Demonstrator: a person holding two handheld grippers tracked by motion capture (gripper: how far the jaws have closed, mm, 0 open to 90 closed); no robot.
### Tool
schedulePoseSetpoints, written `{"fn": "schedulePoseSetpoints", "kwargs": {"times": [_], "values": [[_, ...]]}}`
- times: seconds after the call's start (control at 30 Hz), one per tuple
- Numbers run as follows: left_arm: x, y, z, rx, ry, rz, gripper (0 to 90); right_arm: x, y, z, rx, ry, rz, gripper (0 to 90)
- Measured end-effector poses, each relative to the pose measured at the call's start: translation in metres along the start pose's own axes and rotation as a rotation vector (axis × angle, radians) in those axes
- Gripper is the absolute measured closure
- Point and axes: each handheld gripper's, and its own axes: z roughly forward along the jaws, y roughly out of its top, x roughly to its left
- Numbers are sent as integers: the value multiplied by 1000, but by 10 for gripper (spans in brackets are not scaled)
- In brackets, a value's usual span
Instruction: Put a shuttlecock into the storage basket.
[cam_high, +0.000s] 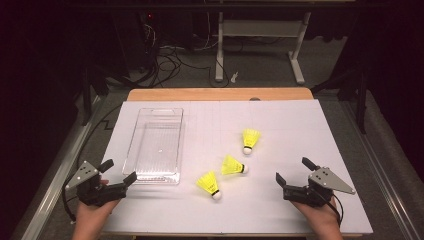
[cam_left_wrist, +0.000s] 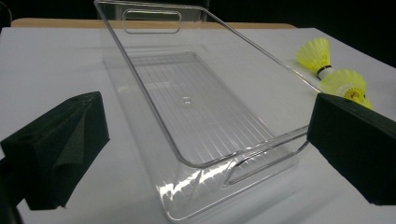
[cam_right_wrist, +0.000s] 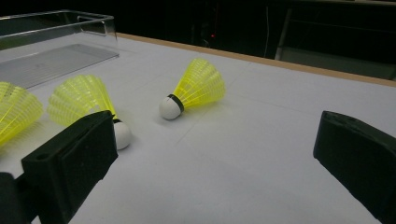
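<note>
Your left gripper and right gripper both gape empty. Three yellow shuttlecocks lie between them, beside the clear plastic tray; in your right gripper view, one is cut off, perhaps the nearest.

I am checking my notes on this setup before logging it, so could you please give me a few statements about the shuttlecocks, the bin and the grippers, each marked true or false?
1. Three yellow shuttlecocks lie on the white table cover. True.
2. One shuttlecock already lies inside the clear plastic bin. False: the bin is empty and all three lie on the cover to its right.
3. The left gripper stands open near the bin's near end. True.
4. The right gripper is shut on a shuttlecock. False: its jaws stand apart and hold nothing.
5. The shuttlecocks stand upright on their corks. False: they lie on their sides.
</note>
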Motion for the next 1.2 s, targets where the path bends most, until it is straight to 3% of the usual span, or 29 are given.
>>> {"fn": "schedulePoseSetpoints", "kwargs": {"times": [0.13,0.4,0.5,0.67,0.83,1.0,1.2], "values": [[4,0,-2,-13,2,-20,3,0,0,0,1,0,2,3],[-1,-1,-4,9,-17,11,3,0,0,0,-2,2,0,2],[0,-6,-6,50,-8,24,3,1,0,1,-1,5,-3,2],[1,-7,-7,63,-8,10,3,1,0,1,4,9,-2,2],[0,-9,-2,120,-7,24,3,2,0,1,6,16,-9,2],[-1,-9,0,142,-4,34,3,4,1,1,2,16,-16,2],[-1,-11,7,215,2,31,8,5,2,1,1,21,-25,2]]}}
